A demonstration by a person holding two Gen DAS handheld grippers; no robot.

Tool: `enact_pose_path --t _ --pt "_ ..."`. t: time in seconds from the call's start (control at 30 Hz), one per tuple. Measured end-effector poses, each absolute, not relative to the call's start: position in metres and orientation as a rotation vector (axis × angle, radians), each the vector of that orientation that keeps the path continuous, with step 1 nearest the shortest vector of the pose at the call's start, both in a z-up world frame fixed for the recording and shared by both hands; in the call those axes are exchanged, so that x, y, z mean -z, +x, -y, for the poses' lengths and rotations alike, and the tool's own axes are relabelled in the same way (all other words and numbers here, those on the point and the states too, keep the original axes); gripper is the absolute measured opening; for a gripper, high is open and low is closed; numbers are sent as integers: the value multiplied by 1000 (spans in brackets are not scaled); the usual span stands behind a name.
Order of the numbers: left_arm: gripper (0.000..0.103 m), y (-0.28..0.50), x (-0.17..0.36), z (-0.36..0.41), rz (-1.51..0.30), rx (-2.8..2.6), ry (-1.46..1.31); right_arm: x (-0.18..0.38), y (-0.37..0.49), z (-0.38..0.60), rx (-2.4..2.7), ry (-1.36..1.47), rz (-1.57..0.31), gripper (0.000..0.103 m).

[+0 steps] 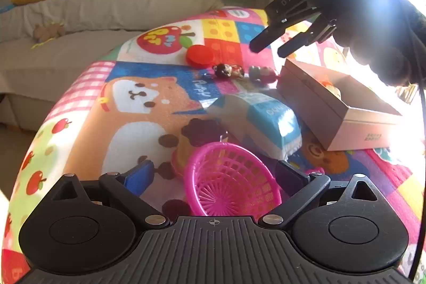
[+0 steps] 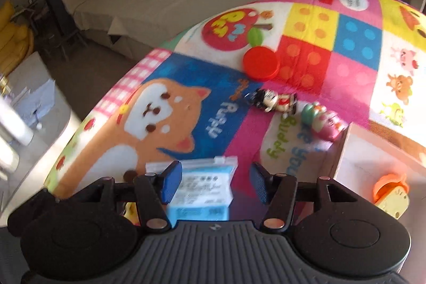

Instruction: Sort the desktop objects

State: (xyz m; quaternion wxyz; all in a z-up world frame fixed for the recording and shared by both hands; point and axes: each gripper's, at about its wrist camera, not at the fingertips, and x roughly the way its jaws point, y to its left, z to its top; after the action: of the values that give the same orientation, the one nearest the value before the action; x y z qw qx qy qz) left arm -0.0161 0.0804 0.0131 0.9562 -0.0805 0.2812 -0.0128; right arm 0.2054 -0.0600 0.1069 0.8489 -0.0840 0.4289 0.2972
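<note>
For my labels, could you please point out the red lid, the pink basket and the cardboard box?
red lid [image 2: 261, 62], right wrist view, top face.
pink basket [image 1: 231, 177], left wrist view, inner mesh.
cardboard box [image 1: 314, 103], left wrist view, near side wall.

The right gripper [image 1: 269, 45] bore the letters "DAS" in pale print on its upper finger arm. The patterned tablecloth [image 2: 354, 71] carried "PuPPy" in white on its blue panel beside the dog drawing, and "Buddy" in green on a white patch, with blue letters next to it too blurred to read. Small print on the side of the cardboard box [image 1: 374, 136] and on the tissue pack [image 2: 202, 185] was illegible.
</note>
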Motion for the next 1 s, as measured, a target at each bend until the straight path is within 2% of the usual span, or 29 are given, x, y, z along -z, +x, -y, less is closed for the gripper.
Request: enact_pose_path --t 0.13,0.33,0.43,0.5,0.53,0.57,0.6,0.63,0.73,0.8,0.83,0.87,1.0 --pt "101 -26 -14 -93 -520 19 -251 -106 289 68 -460 -82 -959 70" --pt "101 -28 -14 -98 -490 24 -280 -56 343 42 -337 -188 -1097 70" --pt "101 -29 -14 -101 -485 35 -300 -44 348 35 -311 -220 -1067 78" --pt "101 -30 -14 -100 -480 35 -297 -46 348 33 -331 -194 -1056 65" --pt "101 -30 -14 -100 -479 37 -298 -49 348 33 -349 -178 -1062 45" --pt "101 -30 -14 -100 -480 37 -301 -50 346 31 -357 -173 -1069 37" --pt "101 -30 -14 -101 -480 37 -304 -51 343 30 -359 -180 -1065 37" --pt "101 -31 -14 -101 -477 36 -305 -51 339 29 -370 -191 -1065 37" --pt "101 -33 -15 -100 -463 41 -303 -61 326 27 -510 -187 -1085 48" --pt "102 -33 -15 -100 -460 43 -307 -77 323 37 -598 -72 -1077 48" --pt "102 -32 -15 -100 -462 43 -308 -83 323 41 -592 -45 -1055 52" --pt "102 -32 -15 -101 -463 44 -310 -87 325 41 -545 -48 -1033 60" --pt "102 -32 -14 -101 -461 44 -314 -69 342 44 -335 -120 -1032 62"
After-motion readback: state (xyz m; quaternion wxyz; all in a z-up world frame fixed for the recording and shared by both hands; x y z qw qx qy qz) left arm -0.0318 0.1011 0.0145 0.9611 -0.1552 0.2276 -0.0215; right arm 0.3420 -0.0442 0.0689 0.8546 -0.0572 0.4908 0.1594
